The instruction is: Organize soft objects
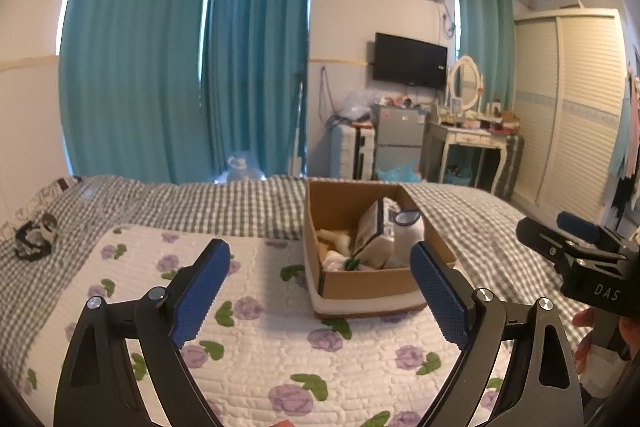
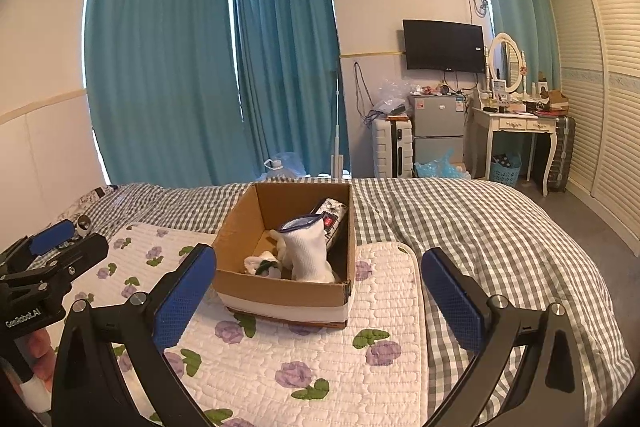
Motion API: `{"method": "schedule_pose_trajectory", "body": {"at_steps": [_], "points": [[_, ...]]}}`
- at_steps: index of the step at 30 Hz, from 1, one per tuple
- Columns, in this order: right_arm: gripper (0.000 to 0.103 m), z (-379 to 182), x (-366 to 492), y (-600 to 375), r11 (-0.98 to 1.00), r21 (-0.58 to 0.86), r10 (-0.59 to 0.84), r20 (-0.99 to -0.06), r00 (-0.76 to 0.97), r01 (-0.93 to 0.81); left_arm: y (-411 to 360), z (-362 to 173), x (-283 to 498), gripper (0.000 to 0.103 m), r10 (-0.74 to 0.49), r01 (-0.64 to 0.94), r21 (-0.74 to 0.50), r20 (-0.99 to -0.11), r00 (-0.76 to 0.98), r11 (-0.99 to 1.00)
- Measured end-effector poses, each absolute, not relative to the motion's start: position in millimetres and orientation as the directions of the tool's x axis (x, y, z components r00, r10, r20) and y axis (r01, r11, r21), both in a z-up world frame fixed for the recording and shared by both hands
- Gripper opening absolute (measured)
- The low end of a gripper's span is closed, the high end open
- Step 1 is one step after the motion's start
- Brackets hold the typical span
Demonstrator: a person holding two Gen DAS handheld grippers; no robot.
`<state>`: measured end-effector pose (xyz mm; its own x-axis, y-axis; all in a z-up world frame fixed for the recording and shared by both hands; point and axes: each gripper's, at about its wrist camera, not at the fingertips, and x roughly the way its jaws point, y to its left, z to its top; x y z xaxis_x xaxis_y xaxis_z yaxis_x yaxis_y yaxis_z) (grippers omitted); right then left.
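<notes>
An open cardboard box [image 1: 360, 285] stands on a white quilted mat with purple flowers [image 1: 248, 311] on the bed; it also shows in the right wrist view [image 2: 280, 291]. Inside lie a white sock with a blue cuff [image 2: 310, 251], smaller white soft items [image 2: 260, 263] and a printed packet [image 2: 334, 215]. My left gripper [image 1: 320, 263] is open and empty, just short of the box's near left corner. My right gripper [image 2: 320, 271] is open and empty, in front of the box. A small black-and-white soft item [image 1: 34, 237] lies on the checked bedspread at the far left.
The grey checked bedspread [image 2: 480, 227] covers the bed around the mat. Beyond the bed stand teal curtains [image 2: 200, 67], a suitcase [image 2: 392, 147], a small fridge [image 2: 438, 131], a dressing table [image 2: 516, 131] and a wardrobe [image 2: 600, 87].
</notes>
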<state>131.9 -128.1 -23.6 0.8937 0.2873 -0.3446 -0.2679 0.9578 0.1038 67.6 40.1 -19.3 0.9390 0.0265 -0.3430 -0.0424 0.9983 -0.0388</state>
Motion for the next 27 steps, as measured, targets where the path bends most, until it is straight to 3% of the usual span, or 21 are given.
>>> {"method": "schedule_pose_trajectory", "body": {"at_steps": [27], "points": [[0.103, -27.3, 132.9, -123.9, 0.959, 0.09, 0.284, -0.348, 0.893, -0.27, 32.7, -20.8, 65.6, 0.093, 0.052, -0.057, -0.004, -0.342, 0.938, 0.998]]}}
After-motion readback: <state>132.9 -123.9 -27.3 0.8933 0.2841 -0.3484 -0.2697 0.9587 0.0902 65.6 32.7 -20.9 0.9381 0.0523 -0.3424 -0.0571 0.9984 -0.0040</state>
